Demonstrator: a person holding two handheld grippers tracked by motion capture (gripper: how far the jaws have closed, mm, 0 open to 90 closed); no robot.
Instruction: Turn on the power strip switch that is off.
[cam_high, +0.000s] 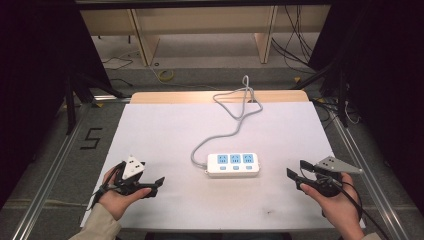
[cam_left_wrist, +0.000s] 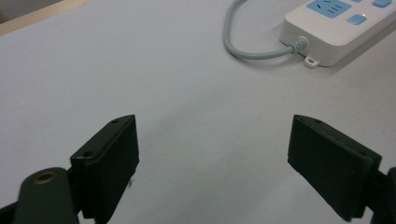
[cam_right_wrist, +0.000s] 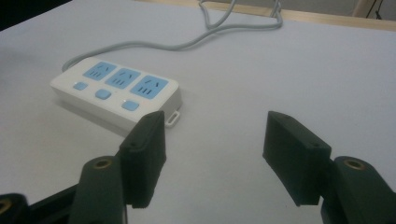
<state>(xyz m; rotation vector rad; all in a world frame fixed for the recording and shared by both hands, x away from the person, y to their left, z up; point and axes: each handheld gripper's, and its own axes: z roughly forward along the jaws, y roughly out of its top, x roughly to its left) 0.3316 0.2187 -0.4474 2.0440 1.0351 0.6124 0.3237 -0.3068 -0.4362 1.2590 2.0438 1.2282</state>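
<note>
Basically both claws, left claw (cam_high: 159, 183) and right claw (cam_high: 296, 169), gape apart and empty, the power strip (cam_high: 233, 164) lying between them: rigid, light, slick plastic, best pinched across its narrow sides, away from its floppy cord (cam_high: 227, 131).

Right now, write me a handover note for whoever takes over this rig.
Left tool: open, holding nothing, resting low at the left of the white table.
Right tool: open, holding nothing, at the right.
Power strip: flat mid-table between both tools, touched by neither; its grey cord runs off the far edge. Three blue sockets face up, nothing plugged in.
Done: nothing visible yet.
Left: probably reach for the strip and start handling it.
</note>
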